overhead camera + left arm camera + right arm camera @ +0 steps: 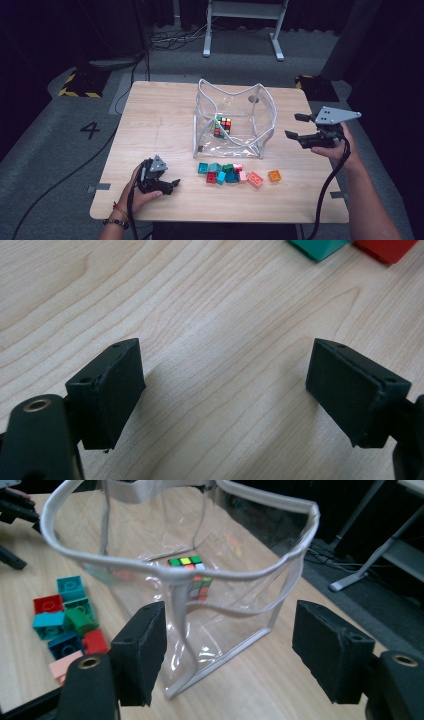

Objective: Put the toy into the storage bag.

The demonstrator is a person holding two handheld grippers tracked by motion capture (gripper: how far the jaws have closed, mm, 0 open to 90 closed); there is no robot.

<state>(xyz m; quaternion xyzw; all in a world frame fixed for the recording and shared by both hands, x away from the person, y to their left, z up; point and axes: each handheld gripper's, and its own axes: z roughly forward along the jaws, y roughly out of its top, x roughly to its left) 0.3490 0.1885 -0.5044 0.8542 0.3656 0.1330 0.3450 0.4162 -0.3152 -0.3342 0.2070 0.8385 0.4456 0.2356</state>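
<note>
The clear, soft-walled plastic bag with white piping (233, 120) stands open at mid-table, a colour-tiled puzzle cube (223, 126) inside. It is judged light, floppy and slippery; the stiffer piped rim (260, 502) is best pinched. The right gripper (296, 126), wide open and empty, is aimed at it; the left gripper (172, 185) rests open, holding nothing.

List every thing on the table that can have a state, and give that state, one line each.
clear bag: upright, mouth open, rim sagging.
puzzle cube: inside the clear bag, on its bottom.
toy bricks: loose cluster on the table, outside the bag.
orange brick: apart from the cluster, lying flat.
left gripper: open, nothing between the fingers, low over bare wood.
right gripper: open, empty, facing the bag's corner.
</note>
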